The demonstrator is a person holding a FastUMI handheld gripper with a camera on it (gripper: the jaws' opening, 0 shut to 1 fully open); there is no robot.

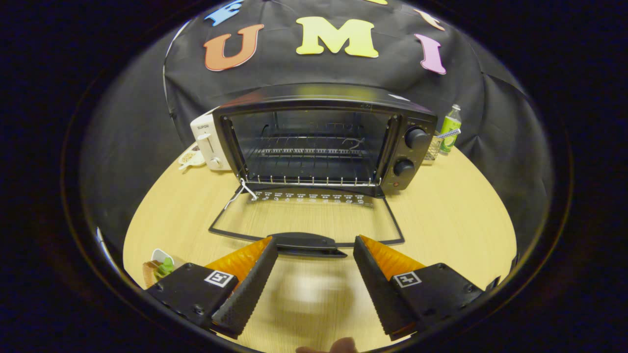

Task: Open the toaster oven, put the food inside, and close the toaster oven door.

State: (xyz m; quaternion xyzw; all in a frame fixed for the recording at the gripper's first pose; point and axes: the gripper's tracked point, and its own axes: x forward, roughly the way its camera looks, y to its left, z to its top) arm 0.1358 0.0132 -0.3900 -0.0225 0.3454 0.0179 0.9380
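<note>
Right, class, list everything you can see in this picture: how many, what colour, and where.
toaster oven: one, black, at the table's far side, door open.
oven door: one, glass with black frame, lying flat, handle just ahead of the gripper.
wire rack: one, metal, inside the oven.
toaster: one, white, left of the oven.
small dish: one, white, beside the toaster.
bottle: one, green, right of the oven.
food plate: one, white with green and brown food, left of the gripper.
table: one, light wood.
gripper: one, fingers apart, holding nothing.
</note>
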